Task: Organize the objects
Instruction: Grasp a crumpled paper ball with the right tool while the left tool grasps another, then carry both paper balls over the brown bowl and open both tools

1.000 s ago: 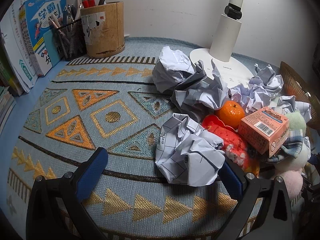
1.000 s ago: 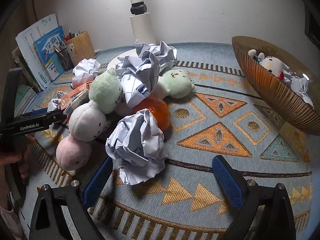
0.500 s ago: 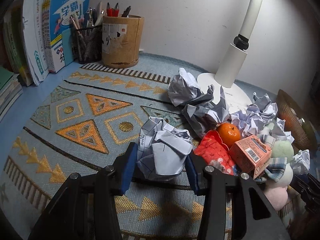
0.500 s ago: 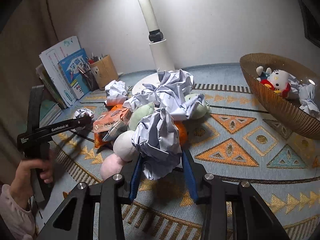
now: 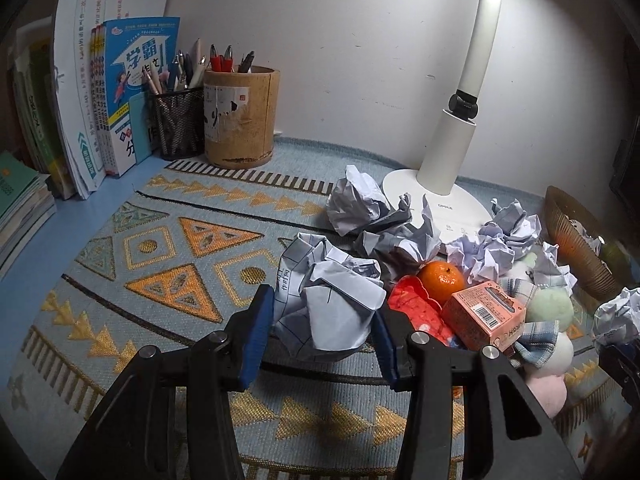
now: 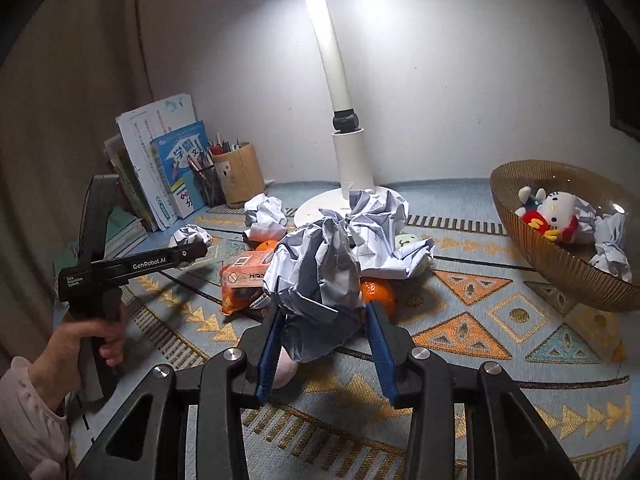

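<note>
My left gripper is shut on a crumpled white paper ball, held just above the patterned mat. In the right wrist view my right gripper is shut on another crumpled paper ball, raised in front of the pile. The pile holds more paper balls, an orange, an orange carton, a red packet and soft plush balls. At the left of that view a hand holds the left gripper with its paper ball.
A white desk lamp stands behind the pile. At the right a brown ribbed bowl holds a plush toy and paper balls. Pen holders and upright books line the back left.
Both grippers went from wide open to shut, each on a paper ball, then rose with it. Both views have tilted up toward the wall.
</note>
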